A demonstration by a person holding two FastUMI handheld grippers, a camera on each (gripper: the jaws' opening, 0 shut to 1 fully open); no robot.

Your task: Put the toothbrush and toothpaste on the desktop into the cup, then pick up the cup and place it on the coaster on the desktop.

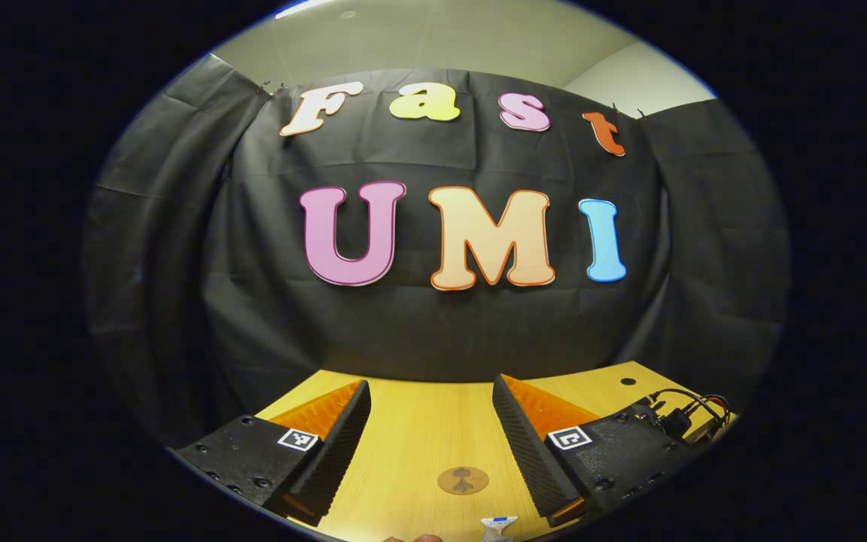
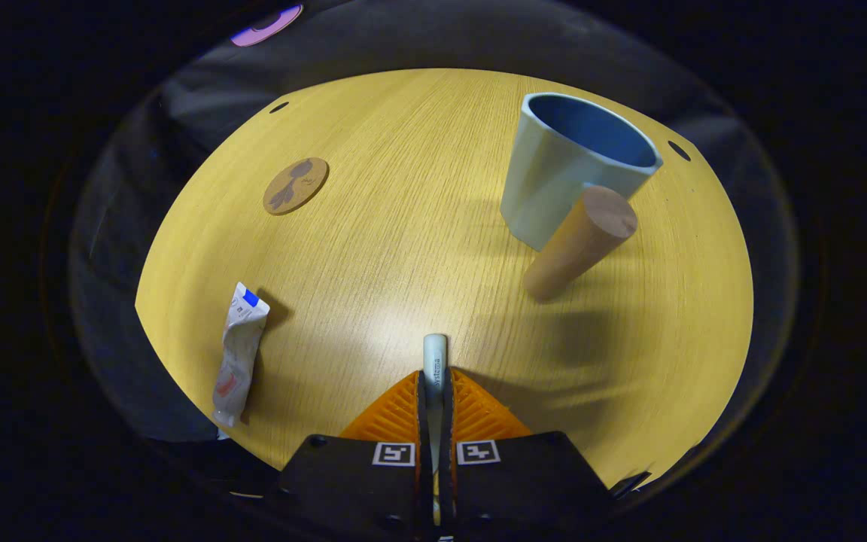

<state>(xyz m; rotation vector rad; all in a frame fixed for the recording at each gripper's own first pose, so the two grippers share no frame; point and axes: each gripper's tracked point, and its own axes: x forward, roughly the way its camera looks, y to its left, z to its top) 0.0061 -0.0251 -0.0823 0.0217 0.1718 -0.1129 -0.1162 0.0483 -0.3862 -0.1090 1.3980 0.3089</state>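
In the right gripper view my right gripper (image 2: 434, 380) is shut on a white toothbrush (image 2: 434, 350), whose end sticks out past the fingertips above the wooden desktop (image 2: 403, 226). A pale blue cup (image 2: 554, 181) stands upright at the far right, with a wooden cylinder (image 2: 580, 242) jutting from its near side. The white toothpaste tube (image 2: 238, 354) lies flat at the near left. A round brown coaster (image 2: 296, 185) lies at the far left. In the left gripper view my left gripper (image 1: 431, 385) hangs open over the desktop, the coaster (image 1: 462, 479) below between its fingers and the toothpaste tube's end (image 1: 499, 525) at the bottom edge.
Black cables and a plug (image 1: 685, 410) lie at the desktop's far right corner in the left gripper view. Small dark holes (image 2: 679, 150) mark the desktop's back corners. The black cloth wall closes off the back of the table.
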